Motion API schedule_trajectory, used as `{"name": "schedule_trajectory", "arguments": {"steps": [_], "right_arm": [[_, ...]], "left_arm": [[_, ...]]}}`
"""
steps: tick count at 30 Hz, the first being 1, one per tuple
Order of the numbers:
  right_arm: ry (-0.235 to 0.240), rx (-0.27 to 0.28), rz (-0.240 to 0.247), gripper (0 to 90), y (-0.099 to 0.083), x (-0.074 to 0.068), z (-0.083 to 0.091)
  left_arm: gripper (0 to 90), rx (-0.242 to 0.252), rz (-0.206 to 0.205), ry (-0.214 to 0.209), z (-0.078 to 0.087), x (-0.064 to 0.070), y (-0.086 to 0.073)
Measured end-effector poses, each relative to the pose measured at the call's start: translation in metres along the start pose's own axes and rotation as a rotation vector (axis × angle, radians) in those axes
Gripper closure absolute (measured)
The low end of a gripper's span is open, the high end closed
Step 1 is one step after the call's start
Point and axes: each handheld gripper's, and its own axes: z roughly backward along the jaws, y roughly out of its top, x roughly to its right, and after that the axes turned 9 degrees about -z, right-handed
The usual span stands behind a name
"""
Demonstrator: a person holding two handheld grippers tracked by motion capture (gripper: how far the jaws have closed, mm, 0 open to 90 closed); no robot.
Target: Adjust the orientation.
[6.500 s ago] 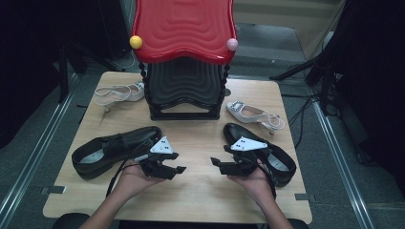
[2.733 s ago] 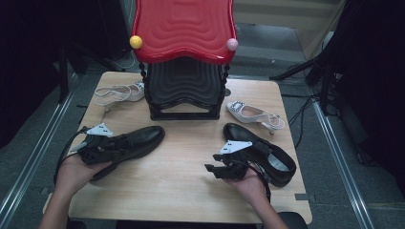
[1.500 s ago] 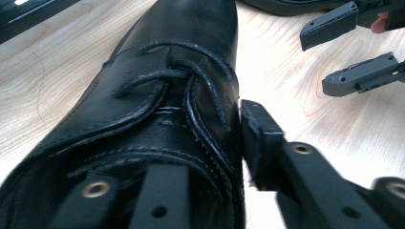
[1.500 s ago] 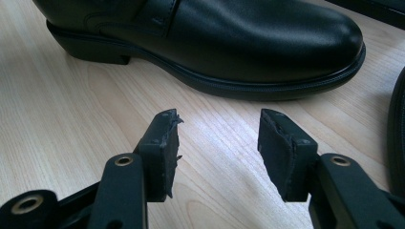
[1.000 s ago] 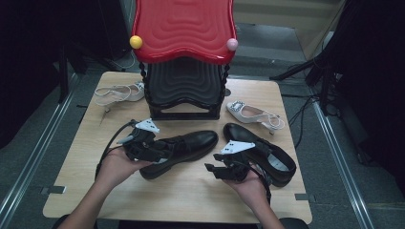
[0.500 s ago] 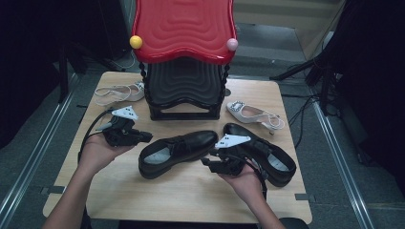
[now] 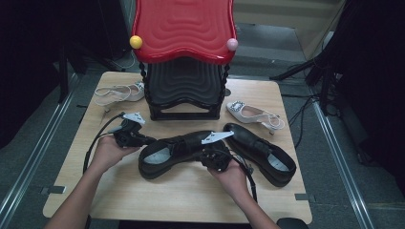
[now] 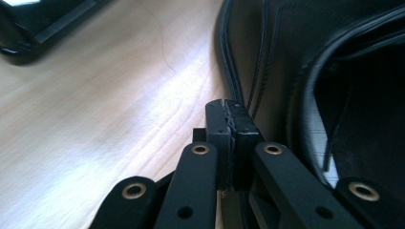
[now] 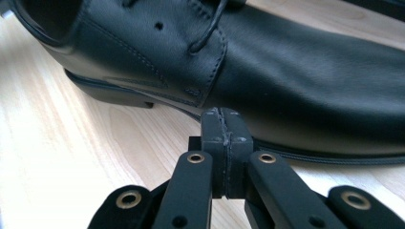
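Observation:
Two black leather lace-up shoes lie on the wooden table (image 7: 119,191). The left shoe (image 7: 174,149) lies at the centre with its heel to the left; the right shoe (image 7: 260,152) lies beside it at the right. My left gripper (image 7: 151,140) is shut and empty, its tips at the left shoe's heel. In the left gripper view the shut gripper (image 8: 230,114) sits against the heel rim (image 8: 296,71). My right gripper (image 7: 209,153) is shut and empty beside the same shoe's front part. In the right gripper view its tips (image 9: 223,125) meet the sole edge below the laces (image 9: 286,71).
A black stepped stand (image 7: 184,88) with a red wavy top (image 7: 184,26) stands at the back centre. One white heeled sandal (image 7: 117,92) lies to its left, another (image 7: 253,114) to its right. Bare table lies along the front edge.
The left shoe was carried from the table's left to the centre and let go. My left gripper has come back to its heel; my right gripper has shifted left to its side.

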Motion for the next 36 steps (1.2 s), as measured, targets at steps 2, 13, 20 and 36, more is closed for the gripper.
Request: {"name": "schedule_trajectory", "arguments": {"steps": [2, 13, 20, 36], "right_arm": [[-0.004, -0.004, -0.001, 90.0, 0.0, 0.0, -0.004], [-0.007, 0.011, -0.049, 90.0, 0.001, 0.012, -0.004], [-0.007, 0.007, -0.074, 90.0, 0.001, 0.017, -0.001], [-0.052, 0.017, -0.128, 90.0, 0.002, 0.032, 0.007]], "left_arm": [[90.0, 0.019, 0.006, -0.023, -0.003, 0.001, 0.001], [90.0, 0.007, -0.023, -0.065, -0.01, 0.017, 0.003], [90.0, 0.03, 0.002, -0.064, -0.011, 0.027, 0.0], [90.0, 0.045, -0.006, -0.137, -0.025, 0.054, 0.004]]}}
